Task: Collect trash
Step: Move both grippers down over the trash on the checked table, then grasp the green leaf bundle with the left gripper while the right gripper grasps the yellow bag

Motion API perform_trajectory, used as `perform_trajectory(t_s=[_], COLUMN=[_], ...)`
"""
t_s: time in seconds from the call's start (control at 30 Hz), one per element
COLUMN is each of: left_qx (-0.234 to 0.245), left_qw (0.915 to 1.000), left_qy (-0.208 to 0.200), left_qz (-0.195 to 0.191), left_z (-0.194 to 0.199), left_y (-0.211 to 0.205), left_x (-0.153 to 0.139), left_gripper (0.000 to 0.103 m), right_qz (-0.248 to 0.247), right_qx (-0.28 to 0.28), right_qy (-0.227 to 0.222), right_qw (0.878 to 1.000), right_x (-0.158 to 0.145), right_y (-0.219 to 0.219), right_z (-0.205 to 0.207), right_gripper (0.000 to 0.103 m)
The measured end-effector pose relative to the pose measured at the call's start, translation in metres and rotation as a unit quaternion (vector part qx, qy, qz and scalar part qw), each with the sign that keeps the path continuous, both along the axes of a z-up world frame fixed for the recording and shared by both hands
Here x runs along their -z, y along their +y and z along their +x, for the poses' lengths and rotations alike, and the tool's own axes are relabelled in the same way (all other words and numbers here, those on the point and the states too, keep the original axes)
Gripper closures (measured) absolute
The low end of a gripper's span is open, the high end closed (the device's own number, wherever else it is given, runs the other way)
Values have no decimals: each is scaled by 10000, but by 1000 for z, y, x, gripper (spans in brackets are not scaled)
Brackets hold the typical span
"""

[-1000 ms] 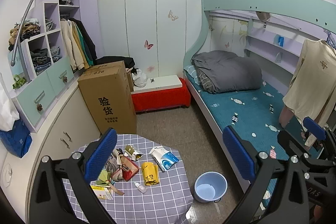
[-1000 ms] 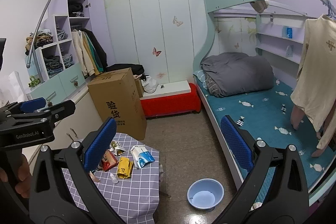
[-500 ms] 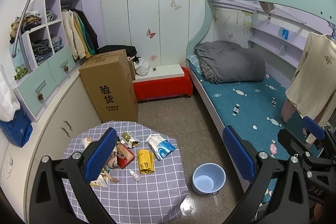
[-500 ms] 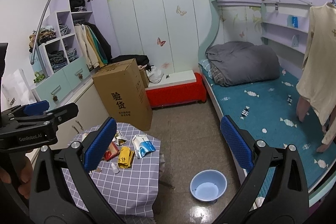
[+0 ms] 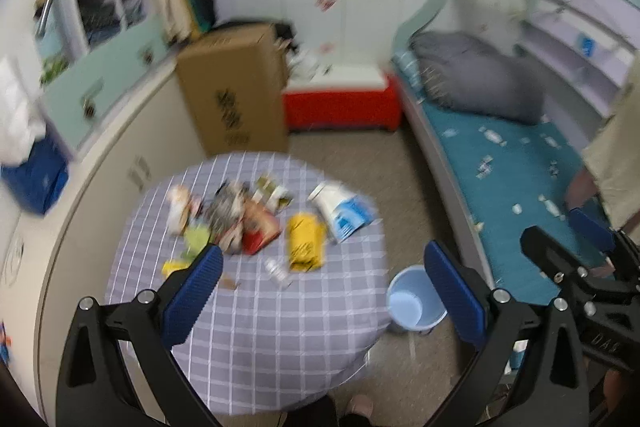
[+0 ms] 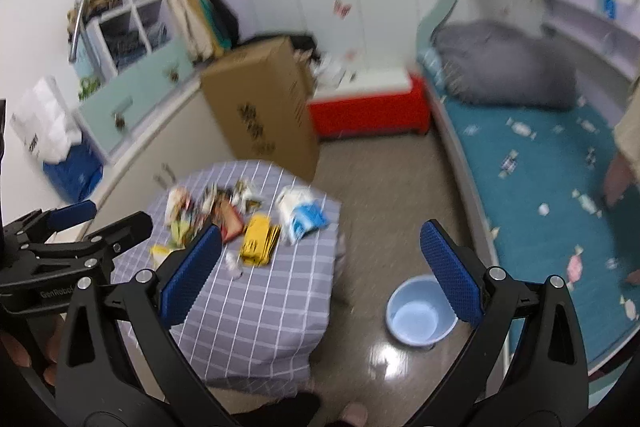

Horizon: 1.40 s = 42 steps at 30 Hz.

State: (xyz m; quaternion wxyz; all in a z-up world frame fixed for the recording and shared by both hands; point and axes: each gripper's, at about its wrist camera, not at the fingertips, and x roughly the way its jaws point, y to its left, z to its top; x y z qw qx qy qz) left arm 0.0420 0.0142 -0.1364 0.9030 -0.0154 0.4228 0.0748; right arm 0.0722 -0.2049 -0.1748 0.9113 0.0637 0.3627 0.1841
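Left gripper [image 5: 322, 281]: ribbed blue pads on black frames, spread wide, holding nothing. Right gripper [image 6: 320, 271]: same build, also wide apart and empty. The trash [image 5: 256, 223] is a loose, crumpled cluster of wrappers at frame centre on a round table [image 5: 256, 339] covered in grey checked cloth; a flat yellow packet [image 5: 305, 242] and a white-and-blue pouch [image 5: 340, 213] lie at its right edge. A round pale-blue plastic bucket [image 5: 414, 305] stands on the floor, lower right of the table. A tall cardboard box [image 5: 236, 95] stands behind the table. Both views are motion-blurred.
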Motion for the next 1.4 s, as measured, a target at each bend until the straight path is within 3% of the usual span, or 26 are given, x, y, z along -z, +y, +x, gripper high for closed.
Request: perform_trajectory(t_s=[0.23, 0.43, 0.63, 1.0, 1.13, 1.23, 1.33, 1.4], left_qx=[-793, -1139, -1270, -1412, -1373, -1273, -1117, -1065], left_qw=[9935, 9849, 9775, 9576, 9510, 9472, 9457, 9430], left_qy=[690, 887, 1043, 1757, 2065, 2244, 2389, 2403], left_qz=[-442, -952, -1321, -1792, -1846, -1907, -1901, -2043], left_z=[3, 17, 54, 110, 130, 141, 147, 147], left_y=[95, 164, 218, 281, 286, 288, 286, 288], left_x=[70, 102, 130, 194, 217, 229, 238, 241], left_gripper=[4, 5, 5, 9, 22, 39, 75, 84], right_qz=[-249, -385, -430, -508, -493, -526, -565, -553], right_qx=[-457, -619, -563, -282, -181, -158, -143, -136], right_qy=[785, 1205, 1538, 2042, 2236, 2295, 2386, 2484], right_qw=[9956, 9900, 9856, 9772, 9733, 9718, 9694, 9670], right_x=[59, 93, 118, 162, 178, 187, 197, 204], right_y=[64, 112, 155, 198, 206, 215, 221, 224], right_z=[28, 52, 85, 135, 147, 154, 161, 167], right_gripper=[6, 6, 6, 6, 6, 7, 15, 26])
